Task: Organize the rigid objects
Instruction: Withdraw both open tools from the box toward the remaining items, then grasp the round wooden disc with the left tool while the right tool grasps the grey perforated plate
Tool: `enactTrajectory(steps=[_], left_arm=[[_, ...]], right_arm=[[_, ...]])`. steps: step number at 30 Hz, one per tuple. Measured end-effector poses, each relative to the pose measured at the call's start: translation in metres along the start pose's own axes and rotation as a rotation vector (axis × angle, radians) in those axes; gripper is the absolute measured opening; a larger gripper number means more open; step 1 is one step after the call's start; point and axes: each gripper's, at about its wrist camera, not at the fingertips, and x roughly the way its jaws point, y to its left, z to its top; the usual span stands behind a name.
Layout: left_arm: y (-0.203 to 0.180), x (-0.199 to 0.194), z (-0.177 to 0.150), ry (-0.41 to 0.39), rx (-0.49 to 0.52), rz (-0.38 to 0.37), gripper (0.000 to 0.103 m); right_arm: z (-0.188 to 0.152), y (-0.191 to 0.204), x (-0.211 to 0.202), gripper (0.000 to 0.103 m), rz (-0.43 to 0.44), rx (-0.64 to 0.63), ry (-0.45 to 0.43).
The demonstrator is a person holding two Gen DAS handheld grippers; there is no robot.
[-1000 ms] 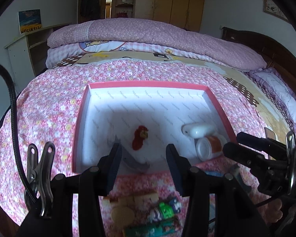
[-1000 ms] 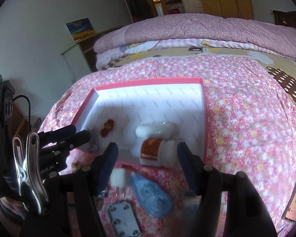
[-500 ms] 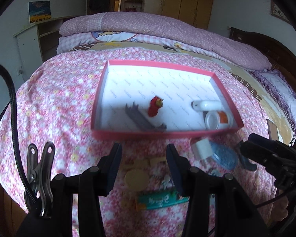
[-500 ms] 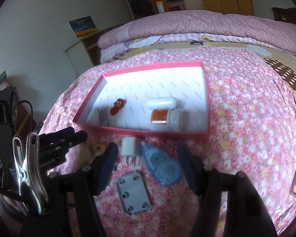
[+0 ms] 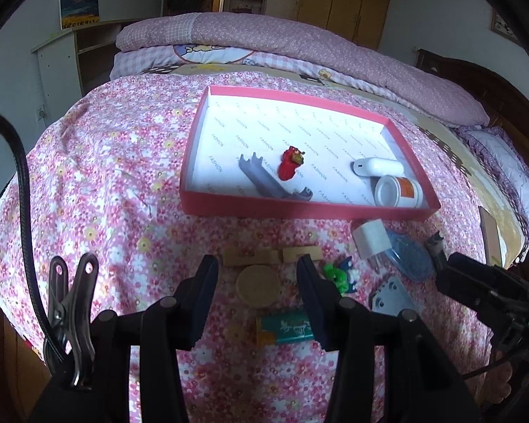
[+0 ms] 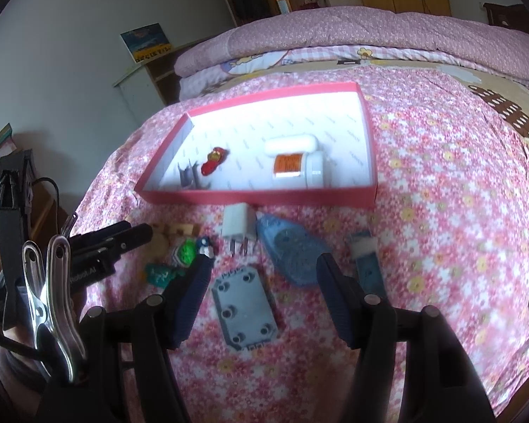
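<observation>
the white lining of the red box (image 5: 208,148) bears the word "fashion" printed over and over in small grey letters. in the right wrist view, the black left gripper (image 6: 88,268) shows white lettering that ends in ".ai". the bottle's (image 6: 296,165) orange label is too blurred to read.

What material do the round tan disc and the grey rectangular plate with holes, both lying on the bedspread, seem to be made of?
The round tan disc looks like unfinished wood: matte, pale, even beige, though no grain is readable. The grey rectangular plate with holes looks like metal or hard plastic: flat, rigid, dull grey with round holes; the frames cannot settle which.
</observation>
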Motion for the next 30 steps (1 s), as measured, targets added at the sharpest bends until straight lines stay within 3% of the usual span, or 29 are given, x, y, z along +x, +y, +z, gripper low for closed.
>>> enactTrajectory(steps=[15, 30], left_arm=[[0.015, 0.001, -0.016, 0.022, -0.034, 0.004, 0.049], [0.024, 0.008, -0.024, 0.038, -0.062, -0.02, 0.049]], right_arm=[[-0.028, 0.012, 0.01, 0.064, 0.0, -0.041, 0.068], [-0.039, 0.03, 0.03, 0.064, -0.088, -0.143, 0.103]])
